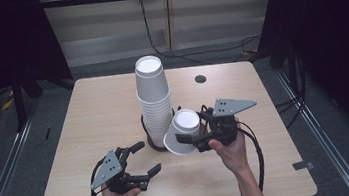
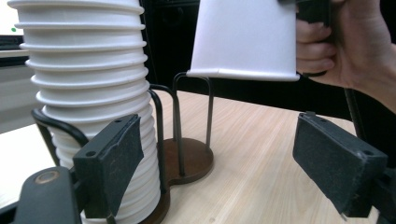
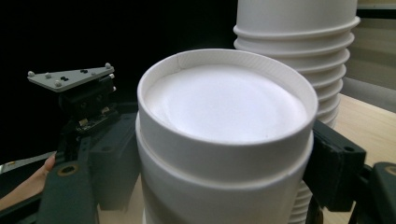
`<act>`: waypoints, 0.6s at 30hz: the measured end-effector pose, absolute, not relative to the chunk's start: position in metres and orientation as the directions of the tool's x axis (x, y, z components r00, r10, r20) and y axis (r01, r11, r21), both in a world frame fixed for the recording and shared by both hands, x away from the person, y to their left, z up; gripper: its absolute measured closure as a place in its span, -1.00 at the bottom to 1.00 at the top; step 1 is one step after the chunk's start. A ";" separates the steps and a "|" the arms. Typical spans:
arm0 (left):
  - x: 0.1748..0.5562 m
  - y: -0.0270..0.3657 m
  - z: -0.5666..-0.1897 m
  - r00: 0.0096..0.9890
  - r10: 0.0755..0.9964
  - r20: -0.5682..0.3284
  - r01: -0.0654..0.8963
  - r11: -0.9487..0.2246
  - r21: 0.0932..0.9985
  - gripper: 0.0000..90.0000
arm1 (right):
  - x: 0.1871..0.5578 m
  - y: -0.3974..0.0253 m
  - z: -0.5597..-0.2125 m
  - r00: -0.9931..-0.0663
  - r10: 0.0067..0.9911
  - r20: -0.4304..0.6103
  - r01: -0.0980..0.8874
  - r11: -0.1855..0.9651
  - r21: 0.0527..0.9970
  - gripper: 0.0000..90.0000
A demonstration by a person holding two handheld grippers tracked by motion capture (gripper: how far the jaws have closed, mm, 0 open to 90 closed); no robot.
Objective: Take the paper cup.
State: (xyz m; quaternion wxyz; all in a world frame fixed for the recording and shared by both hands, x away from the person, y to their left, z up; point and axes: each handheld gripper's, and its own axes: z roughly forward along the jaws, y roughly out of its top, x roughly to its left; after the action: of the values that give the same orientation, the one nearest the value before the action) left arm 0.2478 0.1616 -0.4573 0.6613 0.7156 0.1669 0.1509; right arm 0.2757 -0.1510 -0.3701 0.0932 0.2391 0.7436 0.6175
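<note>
At the left of the high view, the left gripper (image 1: 142, 158) is held low over the near part of the table (image 1: 93, 113), its jaws spread wide with nothing between them; it is probably kept ready there, just short of the stack of paper cups (image 1: 154, 100). That stack stands upside down in a dark wire holder (image 1: 147, 131) near the table's middle, the wires presumably keeping the tall column from toppling. Just right of the stack, a single paper cup (image 1: 183, 132) is carried bottom-up and tilted, clamped across its body by the right gripper (image 1: 190, 141) (a firm side grip, apparently so the open mouth can be lowered over something). The cup is in the air, clear of the table.

The left gripper view reveals what the high view hides: the holder (image 2: 187, 158) has a round brown base with a second, unfilled wire loop, and the cup (image 2: 245, 37) hangs directly above that loop, apart from it. From this it is judged that the cup is being brought to or from that place. In the right gripper view, the cup's recessed bottom (image 3: 224, 102) is seen close up between the two jaws, with the stack (image 3: 299, 42) right behind.
</note>
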 end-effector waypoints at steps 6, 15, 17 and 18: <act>0.247 0.157 -0.456 0.908 0.418 -0.013 0.044 -0.066 0.997 -0.65 | 0.274 -0.148 -0.380 -0.873 0.455 0.175 0.250 0.110 0.962 -0.50; 0.247 0.148 -0.452 0.922 0.388 0.007 0.027 -0.081 0.996 -0.65 | 0.271 -0.144 -0.391 -0.880 0.437 0.185 0.258 0.116 0.959 -0.50; 0.247 0.146 -0.452 0.924 0.383 0.006 0.030 -0.088 0.996 -0.65 | 0.271 -0.143 -0.393 -0.881 0.435 0.185 0.259 0.115 0.959 -0.50; 0.247 0.144 -0.452 0.926 0.377 0.004 0.031 -0.086 0.996 -0.65 | 0.270 -0.142 -0.396 -0.882 0.430 0.194 0.265 0.112 0.958 -0.50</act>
State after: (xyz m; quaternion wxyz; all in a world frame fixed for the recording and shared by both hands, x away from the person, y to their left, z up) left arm 0.2467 0.1439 -0.4522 0.6612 0.7252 0.1406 0.1311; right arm 0.2696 -0.1415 -0.3960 0.0660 0.2341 0.7426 0.6240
